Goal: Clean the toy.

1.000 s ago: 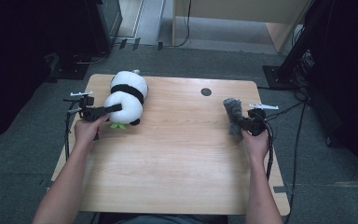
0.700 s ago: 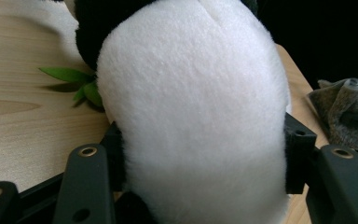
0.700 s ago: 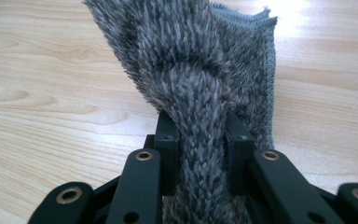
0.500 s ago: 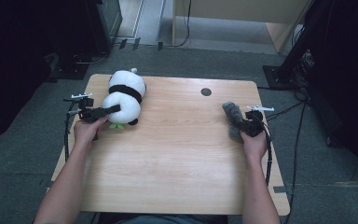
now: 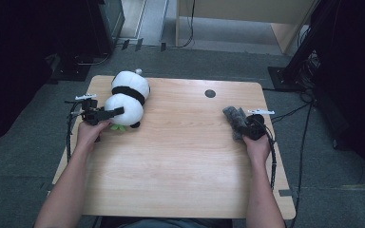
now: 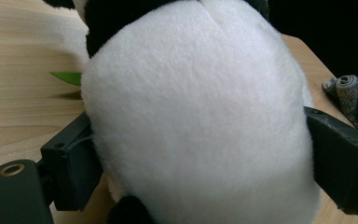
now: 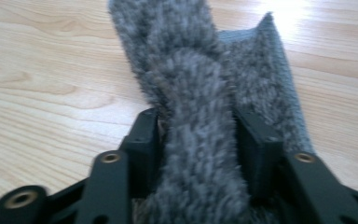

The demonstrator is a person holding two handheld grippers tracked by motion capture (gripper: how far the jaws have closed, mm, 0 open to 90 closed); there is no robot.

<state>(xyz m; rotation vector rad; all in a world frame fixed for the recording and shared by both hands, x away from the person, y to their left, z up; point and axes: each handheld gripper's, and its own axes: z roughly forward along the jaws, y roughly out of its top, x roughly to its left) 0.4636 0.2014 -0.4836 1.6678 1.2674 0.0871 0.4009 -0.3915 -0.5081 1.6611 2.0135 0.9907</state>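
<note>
A black-and-white panda plush (image 5: 128, 97) lies at the far left of the wooden table (image 5: 180, 156). My left gripper (image 5: 119, 112) reaches in from its near side. Its jaws have just been opening and now flank the white body (image 6: 200, 116), the fur only brushing them. A small green leaf (image 6: 67, 77) pokes out under the plush. At the right edge a grey fuzzy cloth (image 5: 233, 118) lies on the table. My right gripper (image 5: 247, 124) has also just been opening, and a fold of the cloth (image 7: 196, 93) stands loosely between its jaws.
A round black grommet (image 5: 210, 93) sits near the table's far edge. Cables trail from both grippers over the table's sides. Dark equipment stands on the floor at left and right, and a wooden cabinet (image 5: 285, 33) at the back. The grey cloth (image 6: 352, 95) lies far across the table from the plush.
Both grippers' jaws have spread wider around the plush and the cloth. The right hand has sunk slightly, and the cloth now rests on the table. The left hand has stayed put.
</note>
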